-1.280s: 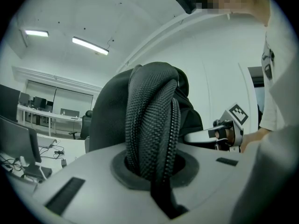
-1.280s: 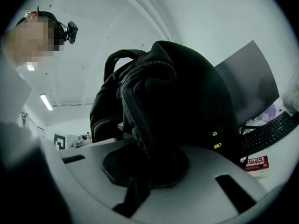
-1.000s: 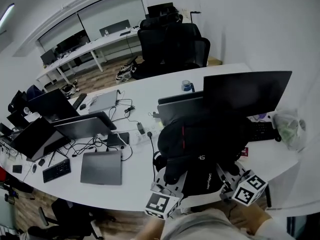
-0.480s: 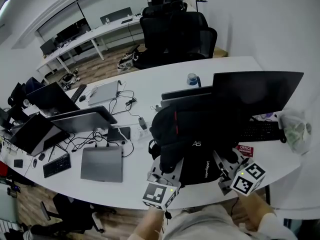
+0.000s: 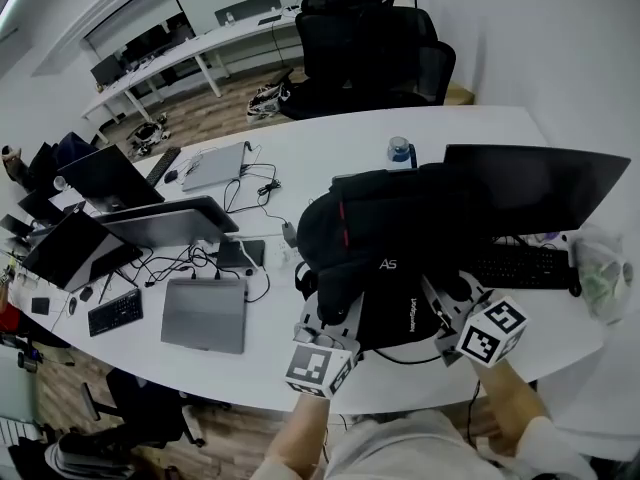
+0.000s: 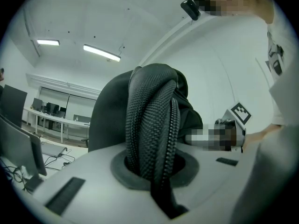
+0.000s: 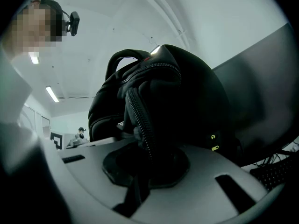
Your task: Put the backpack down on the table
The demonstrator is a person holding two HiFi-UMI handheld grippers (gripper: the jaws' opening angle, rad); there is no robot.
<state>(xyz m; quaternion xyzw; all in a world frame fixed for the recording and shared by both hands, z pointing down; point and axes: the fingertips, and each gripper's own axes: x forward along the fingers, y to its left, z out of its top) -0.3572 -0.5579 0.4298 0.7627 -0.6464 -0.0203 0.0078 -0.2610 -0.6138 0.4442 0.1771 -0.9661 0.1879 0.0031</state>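
Note:
A black backpack [image 5: 395, 238] with a red stripe hangs over the near part of the white table [image 5: 330, 163], held between both grippers. My left gripper [image 5: 335, 320] is shut on the backpack's left side; in the left gripper view a padded mesh strap [image 6: 152, 139] fills the jaws. On the backpack's right side my right gripper [image 5: 447, 313] is shut too, with a zippered fold [image 7: 145, 125] pinched between the jaws in the right gripper view. I cannot tell whether the bottom of the backpack touches the table.
A dark monitor [image 5: 535, 190] stands just right of the backpack, with a black keyboard [image 5: 520, 266] below it. Laptops [image 5: 203, 313], cables and a second keyboard [image 5: 115, 311] lie to the left. A water bottle [image 5: 400, 151] stands behind the backpack. Office chairs [image 5: 375, 48] are at the far side.
Both grippers have carried the backpack forward over the table, away from the near edge. The grips have not changed.

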